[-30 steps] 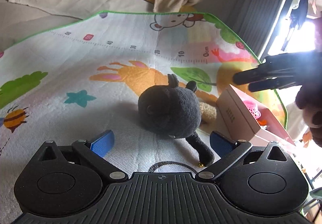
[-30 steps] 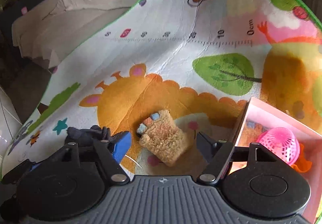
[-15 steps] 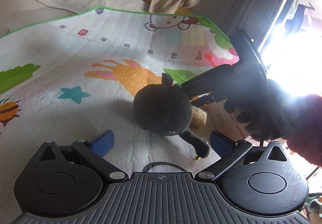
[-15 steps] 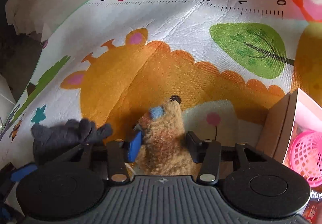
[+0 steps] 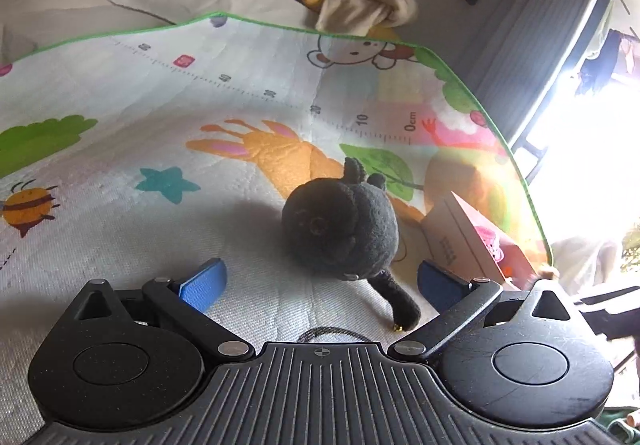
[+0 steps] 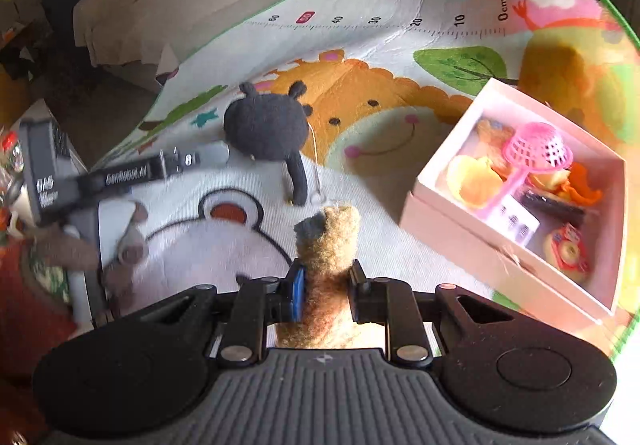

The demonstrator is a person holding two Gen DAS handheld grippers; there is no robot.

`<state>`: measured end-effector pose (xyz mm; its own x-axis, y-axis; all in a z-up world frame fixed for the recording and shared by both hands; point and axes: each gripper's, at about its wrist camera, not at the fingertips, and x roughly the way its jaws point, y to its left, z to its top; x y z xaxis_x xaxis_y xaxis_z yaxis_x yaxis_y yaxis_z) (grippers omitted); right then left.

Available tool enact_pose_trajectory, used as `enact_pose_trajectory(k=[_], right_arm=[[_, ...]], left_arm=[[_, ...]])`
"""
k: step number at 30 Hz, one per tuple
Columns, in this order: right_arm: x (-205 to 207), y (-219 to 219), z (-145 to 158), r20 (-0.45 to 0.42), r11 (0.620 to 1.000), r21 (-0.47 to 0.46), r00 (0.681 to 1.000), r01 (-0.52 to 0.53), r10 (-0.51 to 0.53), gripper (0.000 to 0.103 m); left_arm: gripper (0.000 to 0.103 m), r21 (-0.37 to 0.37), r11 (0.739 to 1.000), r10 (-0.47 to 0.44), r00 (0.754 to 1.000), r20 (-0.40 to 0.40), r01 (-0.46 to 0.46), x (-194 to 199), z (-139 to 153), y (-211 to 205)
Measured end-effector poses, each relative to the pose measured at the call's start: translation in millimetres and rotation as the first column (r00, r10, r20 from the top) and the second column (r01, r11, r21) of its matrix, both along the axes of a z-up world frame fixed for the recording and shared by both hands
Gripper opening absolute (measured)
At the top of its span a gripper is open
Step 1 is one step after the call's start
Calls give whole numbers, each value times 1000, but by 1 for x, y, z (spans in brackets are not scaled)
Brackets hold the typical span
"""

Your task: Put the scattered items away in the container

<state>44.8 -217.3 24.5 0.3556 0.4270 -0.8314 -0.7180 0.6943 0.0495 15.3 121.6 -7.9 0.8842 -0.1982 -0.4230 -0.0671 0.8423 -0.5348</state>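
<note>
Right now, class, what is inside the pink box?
The pink box holds a pink sieve scoop, yellow and orange toys and small packets. Anything beneath them is hidden.

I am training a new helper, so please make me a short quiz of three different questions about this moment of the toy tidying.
1. True or false: the right gripper is shut on the tan plush toy.
2. Multiple choice: where is the black plush toy? A) inside the pink box B) on the play mat, in front of the open left gripper C) held in the right gripper
3. Fill in: the pink rattle lies inside the ____.

Key:
1. True.
2. B; the left gripper is open and the toy rests on the play mat.
3. Pink box.
</note>
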Motion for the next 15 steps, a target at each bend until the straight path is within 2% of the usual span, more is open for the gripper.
enact_pose_trajectory(k=[2,3,5,6,7,8,10,12,15], right_arm=[[-16,-19,-8,6,999,-41,1000,9,-9,23],[-22,-27,-14,9,998,-55,1000,17,-17,28],[-34,-43,-25,64,997,-57,997,51,-48,55],[-38,-50,-30,104,996,-39,992,79,-75,79],[-42,-58,-35,146,994,-10,983,111,-108,90],[-46,-64,-41,179,990,15,974,141,-141,91],[-48,-76,-54,193,980,51,961,193,-199,91],[-49,-89,-66,167,963,106,951,247,-262,92],[-52,-106,-76,113,919,212,926,331,-360,103]], left_arm=[[103,11,1000,0,1000,-7,0,1,0,-1],[103,13,1000,0,1000,-12,0,2,0,-1],[103,13,1000,1,1000,-19,-1,4,-1,-1],[103,13,1000,3,1000,-22,-3,4,-1,-1],[103,15,1000,5,1000,-24,-4,4,-1,-1],[103,20,1000,6,1000,-26,-5,4,-1,-1],[103,32,999,7,1000,-31,-6,5,0,-3],[103,41,999,7,999,-35,-6,4,0,-4],[103,62,998,12,999,-43,-9,5,1,-7]])
